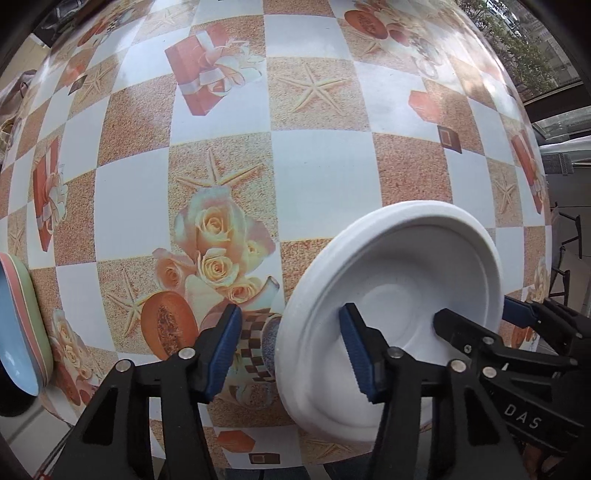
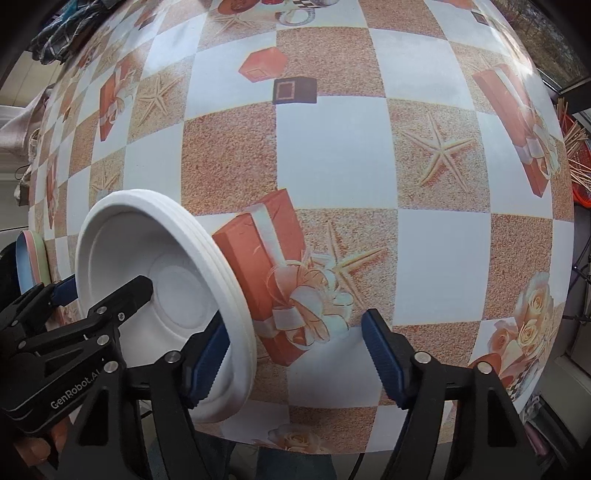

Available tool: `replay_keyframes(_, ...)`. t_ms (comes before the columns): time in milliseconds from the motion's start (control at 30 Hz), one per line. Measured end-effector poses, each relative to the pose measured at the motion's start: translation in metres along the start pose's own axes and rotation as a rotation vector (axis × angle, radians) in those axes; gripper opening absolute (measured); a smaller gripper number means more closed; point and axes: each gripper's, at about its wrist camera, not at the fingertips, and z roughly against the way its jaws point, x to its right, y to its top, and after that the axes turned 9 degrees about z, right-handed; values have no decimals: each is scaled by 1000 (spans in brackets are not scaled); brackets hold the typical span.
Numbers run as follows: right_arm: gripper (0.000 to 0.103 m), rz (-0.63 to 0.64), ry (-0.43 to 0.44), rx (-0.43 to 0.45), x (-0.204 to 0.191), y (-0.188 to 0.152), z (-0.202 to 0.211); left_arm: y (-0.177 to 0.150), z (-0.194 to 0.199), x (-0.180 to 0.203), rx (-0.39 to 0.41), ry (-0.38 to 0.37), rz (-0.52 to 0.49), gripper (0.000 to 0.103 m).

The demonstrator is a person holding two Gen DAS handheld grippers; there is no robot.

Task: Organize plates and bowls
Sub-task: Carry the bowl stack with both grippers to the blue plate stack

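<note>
A stack of white bowls rests on the checked tablecloth near the table's front edge. My left gripper straddles its left rim, one blue pad outside and one inside, neither touching it. My right gripper straddles the opposite rim the same way, with a gap on each side of the rim. Each gripper appears in the other's view: the right gripper and the left gripper. A stack of coloured plates, blue on top, sits at the table's left edge.
The patterned tablecloth stretches far ahead. The table's front edge runs just below the grippers. An orange basket of sticks stands off the right side, folded clothes lie at the far left, and a dark chair stands to the right.
</note>
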Motion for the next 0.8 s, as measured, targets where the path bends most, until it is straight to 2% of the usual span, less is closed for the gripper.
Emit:
replay_keyframes(67, 48, -7, 22, 3, -2, -1, 1, 1, 1, 6, -11, -12, -15, 39)
replay_keyframes(100, 45, -12, 34, 2, -3, -1, 0, 2, 1, 7, -17, -21, -22, 34)
replay_keyframes(167, 32, -17, 66, -1, -4, 0, 1, 3, 2, 9, -18, -16, -24, 34)
replay_keyframes(233, 18, -35, 144, -19, -6, 2, -3, 3, 2, 9, -19, -13, -21, 34)
replay_keyframes(333, 18, -64, 145, -12, -6, 2, -2, 1, 1, 13, -9, -5, -23, 34)
replay_keyframes(500, 20, -45, 92, -2, -16, 1, -1, -1, 2, 14, -6, 1, -47, 34)
replay_keyframes(800, 21, -84, 68, -12, -46, -4, -9, -9, 5, -2, 0, 26, -144, 35)
